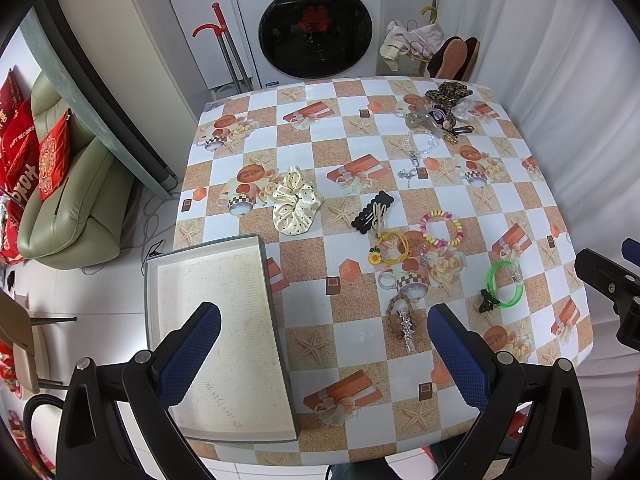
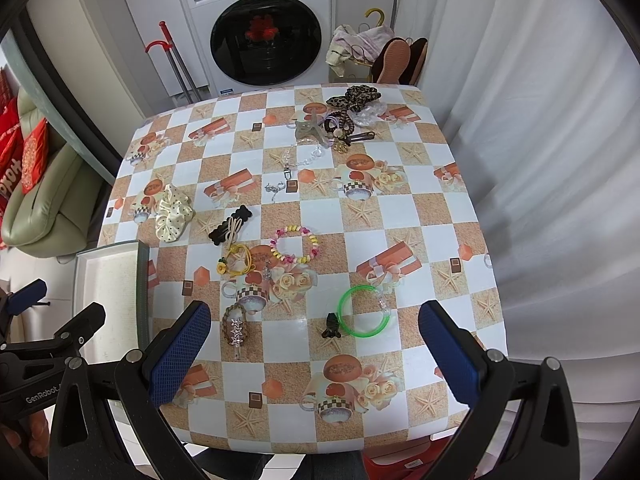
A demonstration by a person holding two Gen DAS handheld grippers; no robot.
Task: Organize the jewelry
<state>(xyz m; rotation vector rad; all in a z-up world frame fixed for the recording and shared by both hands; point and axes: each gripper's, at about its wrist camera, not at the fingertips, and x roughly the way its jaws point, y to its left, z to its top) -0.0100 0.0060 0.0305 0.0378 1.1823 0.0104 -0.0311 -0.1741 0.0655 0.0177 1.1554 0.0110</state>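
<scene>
Table [image 2: 440, 216]: scattered jewelry; tray [image 1: 224, 320] left; both tongs agape.

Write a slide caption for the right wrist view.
Open right gripper hovers over green bangle and scattered hair accessories on checkered table.

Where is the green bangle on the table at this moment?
The green bangle lies flat on the table's near right part, with a small black hair clip just left of it.

"Panasonic" stands on the washing machine [image 1: 316, 20] at top centre — "GenRobot" on the left gripper's [image 2: 52, 344] black body, lower left; box [image 1: 224, 344] handwriting unreadable
</scene>
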